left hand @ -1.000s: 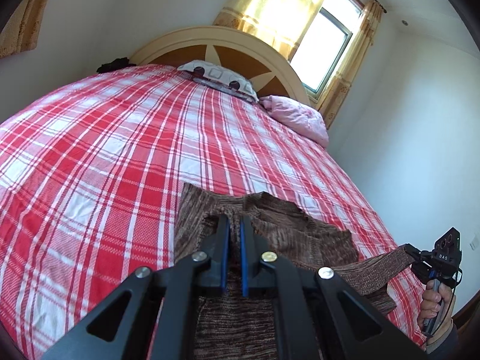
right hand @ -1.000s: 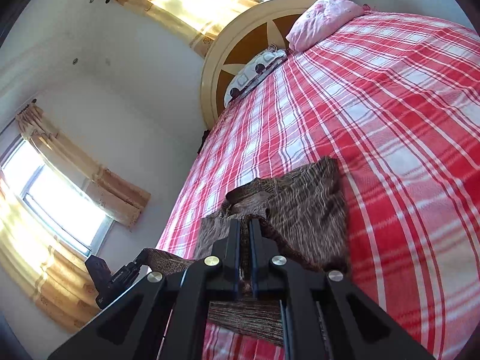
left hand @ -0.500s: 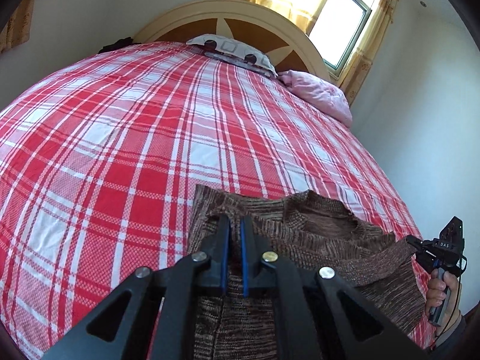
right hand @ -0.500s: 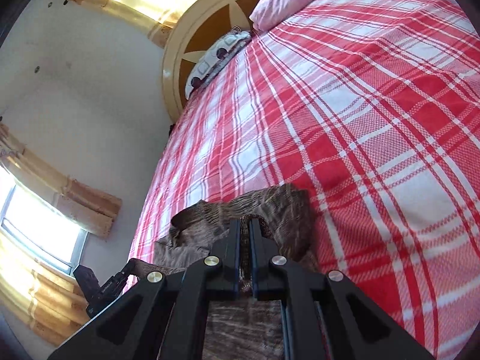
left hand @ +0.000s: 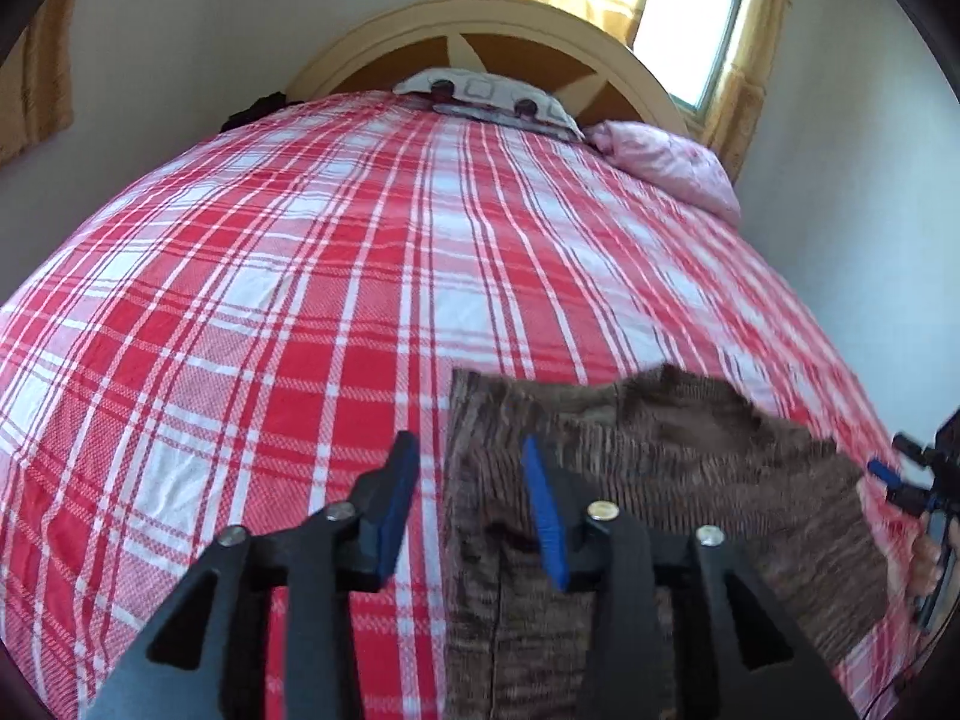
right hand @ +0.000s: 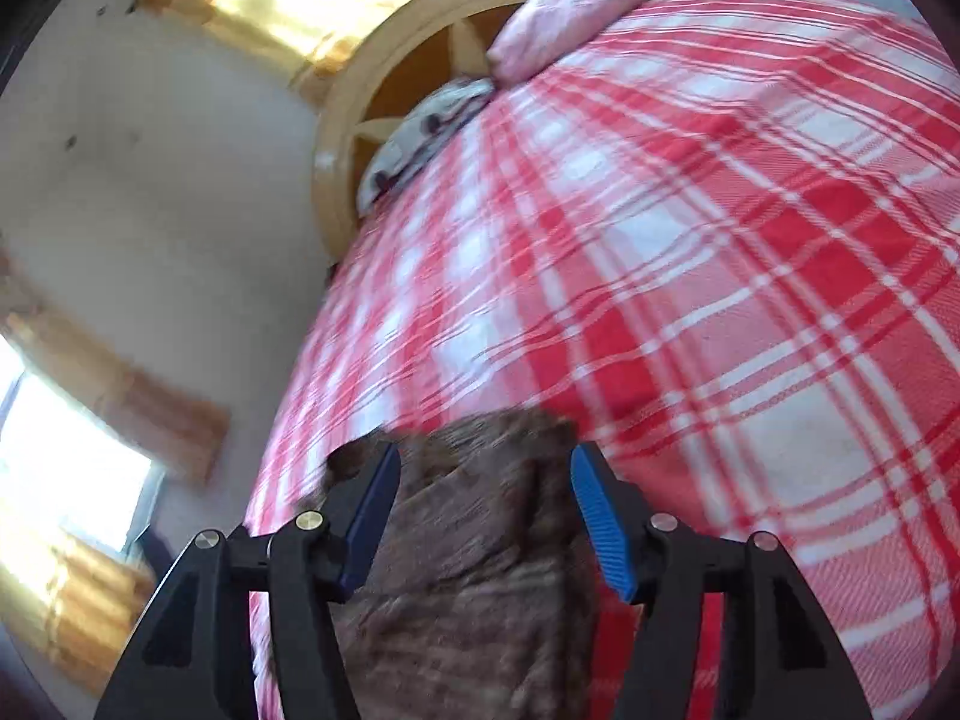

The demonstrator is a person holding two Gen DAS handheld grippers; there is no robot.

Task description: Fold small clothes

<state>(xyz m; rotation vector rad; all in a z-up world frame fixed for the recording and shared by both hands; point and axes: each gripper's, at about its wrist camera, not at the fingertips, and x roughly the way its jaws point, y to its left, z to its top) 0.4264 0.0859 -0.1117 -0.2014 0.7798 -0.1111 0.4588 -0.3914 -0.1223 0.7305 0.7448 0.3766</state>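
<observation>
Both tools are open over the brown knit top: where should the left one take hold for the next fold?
Probably the brown knit top's far-left corner, approached from its left edge. That edge lies straight and flat on the plaid bedspread, and the open left tool already straddles it.

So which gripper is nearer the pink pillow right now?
Right. The right gripper hangs open over the brown sweater's side below the pink pillow; the left gripper, also open, straddles its opposite edge.

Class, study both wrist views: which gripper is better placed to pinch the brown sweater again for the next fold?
Right, probably. The right gripper hangs open directly over the brown sweater, while the left gripper straddles its left edge, one finger over the bedspread.
</observation>
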